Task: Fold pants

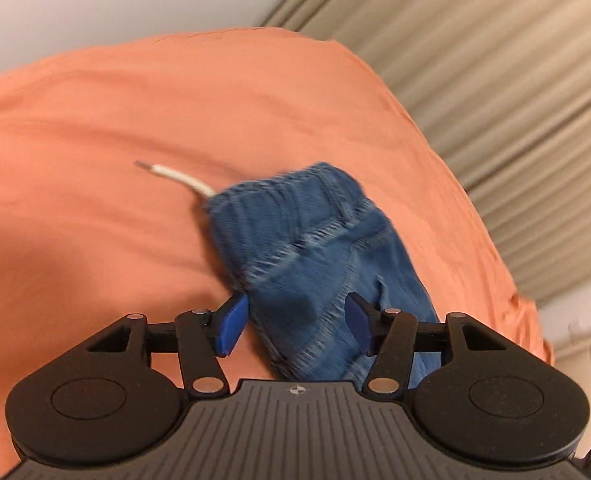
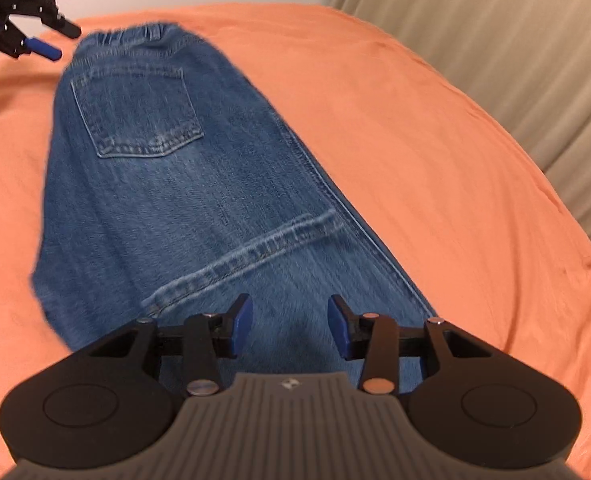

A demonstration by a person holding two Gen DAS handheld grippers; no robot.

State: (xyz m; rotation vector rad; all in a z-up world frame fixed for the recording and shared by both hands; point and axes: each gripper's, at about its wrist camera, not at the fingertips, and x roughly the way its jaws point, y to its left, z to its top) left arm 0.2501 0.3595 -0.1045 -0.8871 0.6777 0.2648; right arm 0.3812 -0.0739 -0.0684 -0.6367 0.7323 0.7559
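Observation:
Blue denim pants [image 2: 183, 184] lie folded lengthwise on an orange sheet [image 2: 435, 160], waistband at the far end, back pocket [image 2: 135, 112] facing up, a hem seam [image 2: 251, 248] crossing the near part. My right gripper [image 2: 290, 326] hovers open over the near end of the pants, nothing between its blue pads. In the left wrist view the waistband end of the pants [image 1: 319, 248] shows, with a white drawstring [image 1: 175, 176] sticking out to the left. My left gripper [image 1: 295, 326] is open above that denim, gripping nothing. The left gripper [image 2: 35, 46] also appears at the far left of the right wrist view.
The orange sheet [image 1: 135, 120] covers a bed. Beige curtains [image 1: 495, 80] hang behind it on the right, beside a white wall [image 1: 95, 8]. Bare sheet lies on both sides of the pants.

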